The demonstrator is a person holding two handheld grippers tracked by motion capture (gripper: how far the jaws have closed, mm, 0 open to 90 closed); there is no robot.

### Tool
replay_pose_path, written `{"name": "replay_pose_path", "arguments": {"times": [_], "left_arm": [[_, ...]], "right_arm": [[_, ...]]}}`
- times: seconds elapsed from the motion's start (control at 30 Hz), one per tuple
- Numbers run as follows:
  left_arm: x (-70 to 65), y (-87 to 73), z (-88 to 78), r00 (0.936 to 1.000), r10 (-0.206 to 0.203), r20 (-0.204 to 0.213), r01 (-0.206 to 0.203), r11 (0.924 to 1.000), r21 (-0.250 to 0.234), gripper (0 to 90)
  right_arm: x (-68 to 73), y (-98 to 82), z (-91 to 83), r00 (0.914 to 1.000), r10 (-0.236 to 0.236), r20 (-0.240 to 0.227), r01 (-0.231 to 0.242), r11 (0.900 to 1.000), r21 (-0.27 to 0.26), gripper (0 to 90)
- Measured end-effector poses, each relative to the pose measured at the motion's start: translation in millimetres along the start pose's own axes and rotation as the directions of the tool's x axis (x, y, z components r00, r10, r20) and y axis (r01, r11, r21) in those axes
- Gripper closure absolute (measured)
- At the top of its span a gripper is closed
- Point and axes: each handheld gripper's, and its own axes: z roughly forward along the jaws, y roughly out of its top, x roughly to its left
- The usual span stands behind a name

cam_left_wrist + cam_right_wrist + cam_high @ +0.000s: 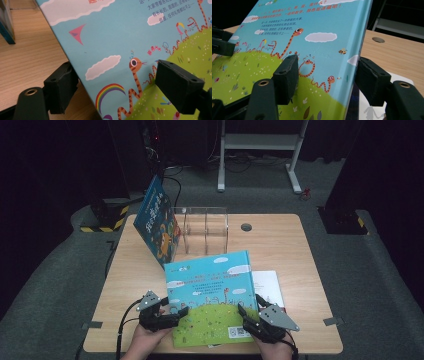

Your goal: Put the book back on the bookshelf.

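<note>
High view first: a person has a tool in each hand at the near edge of the tabletop (280, 227). Between them is a picture book (210, 302) with a blue sky and green hill on its cover, tilted up off the wood. The left tool (181, 312) is at the book's left edge and the right tool (248, 309) at its right edge. Behind stands a clear rack (206, 231) with an orange-and-blue book (159, 222) leaning at its left end. A white book (267, 287) lies under the raised one. So, by the look of it, one book is stored, this one is lifted but not yet carried, and another waits.

Left gripper view: the left tool (110, 85) straddles the cover's edge, its jaws fairly wide, one under and one over. Contact is hard to judge.

Right gripper view: the right tool (328, 81) brackets the book's spine edge, one jaw on the cover, the other against the outer side, seemingly gripping.

Room to move: the wood between book and rack is bare, and the rack's slots look free. The leaning book's corner is the thing to avoid.
</note>
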Motion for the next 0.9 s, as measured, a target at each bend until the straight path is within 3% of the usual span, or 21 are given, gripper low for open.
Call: {"name": "replay_pose_path", "arguments": {"times": [0.2,0.4,0.9], "left_arm": [[-0.4,1.0,-4.4,0.9999,-0.009,-0.01,0.009,0.9999,-0.014,23.8],[-3.0,3.7,-9.8,0.9993,0.005,-0.036,-0.007,0.9991,-0.043,27.6],[-9.3,6.4,-20.8,0.9962,0.028,-0.083,-0.04,0.9894,-0.14,34.8]], "right_arm": [[0.8,0.1,1.1,1.0,-0.002,0.001,0.002,1.0,-0.001,36.9],[1.5,-0.3,0.2,1.0,-0.006,0.008,0.006,1.0,-0.005,38.0],[4.8,0.2,-4.2,0.999,-0.028,0.033,0.03,0.998,-0.048,42.0]]}}
